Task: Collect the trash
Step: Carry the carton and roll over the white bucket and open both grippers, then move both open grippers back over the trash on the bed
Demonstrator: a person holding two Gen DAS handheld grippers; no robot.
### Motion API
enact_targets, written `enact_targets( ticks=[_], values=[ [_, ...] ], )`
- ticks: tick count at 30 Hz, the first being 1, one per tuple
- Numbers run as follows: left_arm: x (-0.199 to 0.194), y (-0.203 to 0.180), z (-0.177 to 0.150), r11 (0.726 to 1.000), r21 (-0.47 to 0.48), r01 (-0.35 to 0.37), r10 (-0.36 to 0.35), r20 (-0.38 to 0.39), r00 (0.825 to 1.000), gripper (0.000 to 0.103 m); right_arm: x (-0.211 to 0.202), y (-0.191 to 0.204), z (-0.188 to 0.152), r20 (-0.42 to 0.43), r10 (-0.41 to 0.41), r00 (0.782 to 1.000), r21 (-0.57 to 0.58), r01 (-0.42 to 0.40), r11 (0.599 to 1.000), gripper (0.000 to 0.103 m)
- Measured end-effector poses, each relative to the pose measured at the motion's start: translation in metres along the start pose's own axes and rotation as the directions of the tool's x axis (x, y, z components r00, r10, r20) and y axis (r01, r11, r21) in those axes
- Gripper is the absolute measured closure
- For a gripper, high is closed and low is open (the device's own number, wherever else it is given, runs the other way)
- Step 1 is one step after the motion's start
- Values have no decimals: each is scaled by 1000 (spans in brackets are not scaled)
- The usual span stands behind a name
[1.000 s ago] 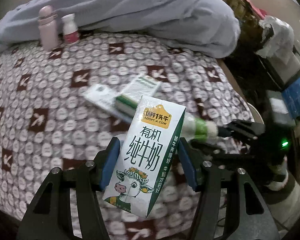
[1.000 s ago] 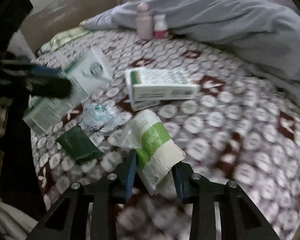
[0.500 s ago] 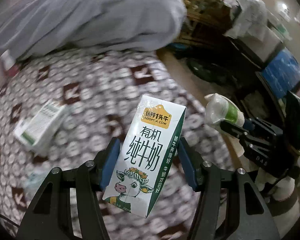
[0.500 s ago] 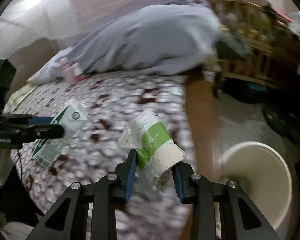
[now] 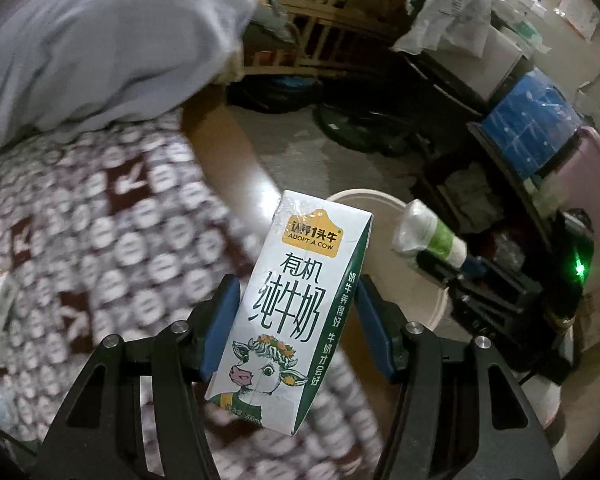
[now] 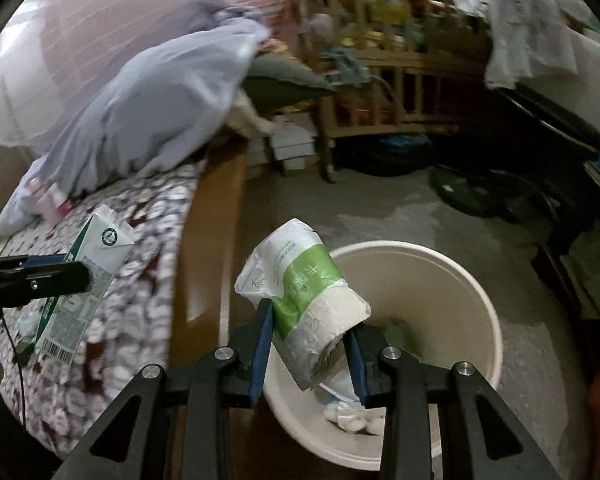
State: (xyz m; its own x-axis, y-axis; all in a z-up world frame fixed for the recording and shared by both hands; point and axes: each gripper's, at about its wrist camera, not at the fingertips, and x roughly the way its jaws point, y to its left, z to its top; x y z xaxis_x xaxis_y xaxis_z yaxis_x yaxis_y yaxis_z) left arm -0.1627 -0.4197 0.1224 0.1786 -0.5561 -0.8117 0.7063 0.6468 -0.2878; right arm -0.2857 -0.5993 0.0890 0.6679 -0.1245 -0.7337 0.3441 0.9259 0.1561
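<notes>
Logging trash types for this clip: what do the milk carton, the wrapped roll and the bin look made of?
Milk carton: coated paperboard, smooth, slightly glossy, with sharp folded edges and printed faces. Roll: soft white embossed tissue paper, in a thin crinkled clear plastic wrap with a green band. Bin: probably plastic, cream, matt, with a smooth moulded rim and thin wall.

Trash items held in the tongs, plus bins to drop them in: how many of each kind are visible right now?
Milk carton, held in the left tongs: 1
Wrapped paper roll, held in the right tongs: 1
Cream waste bin on the floor beside the bed: 1
Total: 3
</notes>
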Motion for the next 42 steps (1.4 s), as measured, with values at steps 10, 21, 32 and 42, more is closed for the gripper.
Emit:
enact_targets(
  ticks=[10, 21, 32, 42],
  values=[
    [41, -33, 18, 995, -27, 101, -102, -28, 994, 46, 12, -37, -8, -28, -79, 996, 78, 81, 994, 71],
    [58, -43, 26, 987, -49, 155, -156, -21, 988, 44, 21, -50, -8, -56, -122, 991, 113, 127, 985, 70],
    [45, -26, 24, 991, -74, 112, -113, -6, 994, 38, 24, -48, -8, -47, -121, 992, 117, 125, 985, 50],
    [9, 9, 3, 995, -88, -56, 59, 37, 998, 38, 22, -22, -5, -29, -88, 996, 65, 89, 994, 47]
  ],
)
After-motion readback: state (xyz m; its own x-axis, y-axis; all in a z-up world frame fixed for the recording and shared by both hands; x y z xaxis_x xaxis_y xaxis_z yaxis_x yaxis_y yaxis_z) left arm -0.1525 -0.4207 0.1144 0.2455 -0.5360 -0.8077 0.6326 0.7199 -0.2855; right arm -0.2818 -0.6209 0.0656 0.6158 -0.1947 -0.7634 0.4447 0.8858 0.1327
